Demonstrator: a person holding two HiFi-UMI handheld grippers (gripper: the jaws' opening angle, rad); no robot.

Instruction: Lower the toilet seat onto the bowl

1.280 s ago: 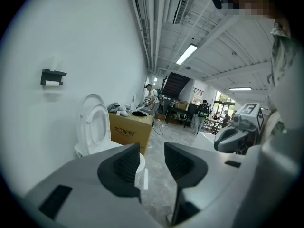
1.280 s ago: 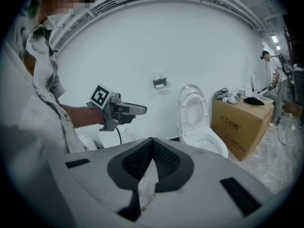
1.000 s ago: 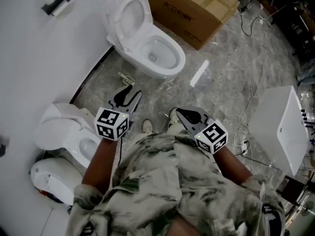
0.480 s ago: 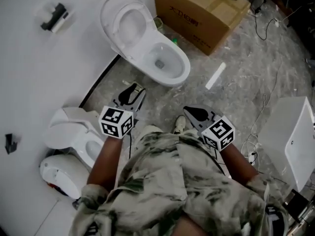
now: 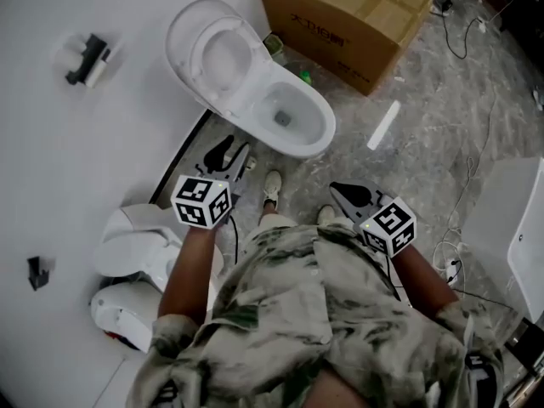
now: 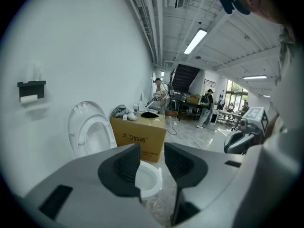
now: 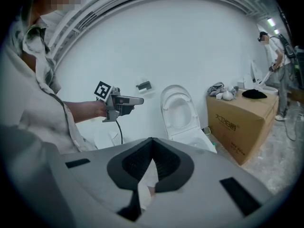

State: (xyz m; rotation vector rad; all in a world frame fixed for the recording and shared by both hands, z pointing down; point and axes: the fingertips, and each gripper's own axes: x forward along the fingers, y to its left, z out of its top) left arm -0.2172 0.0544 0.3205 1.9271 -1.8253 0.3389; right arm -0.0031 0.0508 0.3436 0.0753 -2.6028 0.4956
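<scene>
The toilet seat (image 5: 192, 53) stands raised, tilted back with its lid against the white wall (image 5: 76, 143), above the open bowl (image 5: 325, 122) at the top of the head view. Neither gripper touches it.

The left gripper (image 6: 152, 161) has its jaws spread apart with nothing between them; the gap looks out on the rim of the bowl and the floor in front of it. In the head view this gripper points toward the toilet and sits short of the bowl's near edge, over the floor by the wall.

The right gripper (image 7: 152, 146) has its jaws brought together, the tips meeting, and it holds nothing. It is held farther to the person's right, well apart from the toilet, and its own view takes in the left gripper held out in front of the wall, with the raised seat beyond it.

A white shoe (image 5: 272, 185) of the person stands on the grey marbled floor (image 5: 425, 168) between the two grippers, just in front of the bowl.

Just beside the toilet, away from the wall, sits a cardboard box (image 5: 357, 19) with a few small things on top. A white strip (image 5: 383, 126) lies on the floor near the box. A second toilet (image 5: 136, 245) is against the wall at the person's left. A black holder (image 5: 87, 58) is fixed to the wall near the raised seat. A white cabinet (image 5: 514, 228) stands at the far right, with cables (image 5: 476, 181) trailing over the floor near it.
</scene>
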